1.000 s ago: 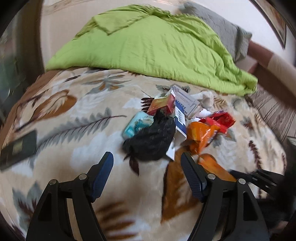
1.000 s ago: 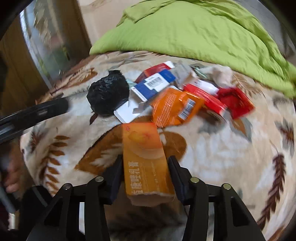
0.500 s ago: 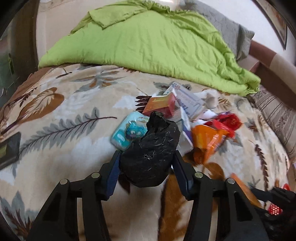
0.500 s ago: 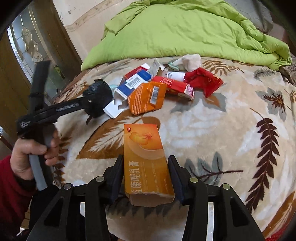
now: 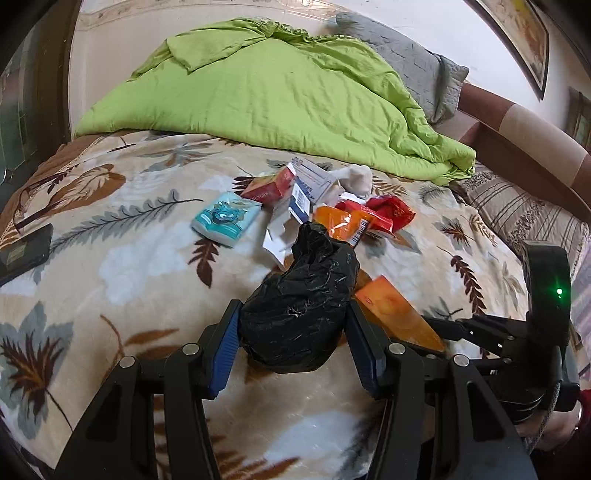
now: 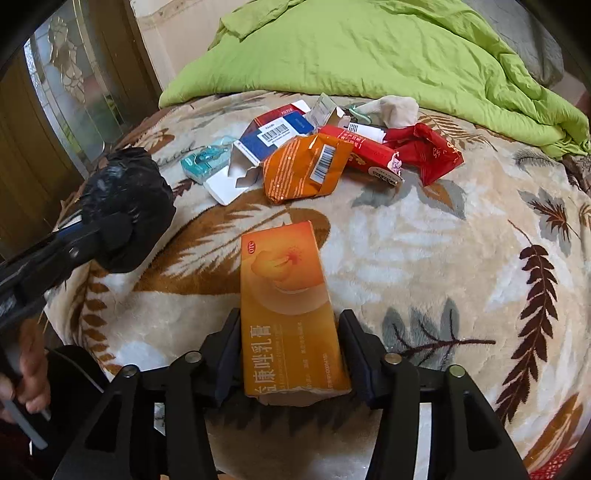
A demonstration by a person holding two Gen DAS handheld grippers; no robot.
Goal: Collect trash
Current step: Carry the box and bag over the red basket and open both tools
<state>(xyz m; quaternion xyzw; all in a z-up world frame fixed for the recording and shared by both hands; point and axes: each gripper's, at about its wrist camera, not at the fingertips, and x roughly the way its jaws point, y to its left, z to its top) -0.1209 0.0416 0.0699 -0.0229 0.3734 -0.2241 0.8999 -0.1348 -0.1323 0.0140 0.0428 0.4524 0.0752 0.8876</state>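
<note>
we hold the black bag [image 5: 299, 314] tight in our left gripper [image 5: 291, 347]; our right gripper [image 6: 288, 354] is opening around the orange box [image 6: 288, 314] (still between its jaws), most trash [image 6: 310, 166] remains on the blanket [image 6: 424, 258]

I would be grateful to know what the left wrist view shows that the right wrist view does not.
Only the left wrist view shows the grey pillow, the dark flat device at the blanket's edge and a framed picture.

Only the right wrist view shows the glass-panelled door and the hand holding the left hand-held gripper.

Both show the black bag, the orange box, the green duvet and the wrapper pile.
</note>
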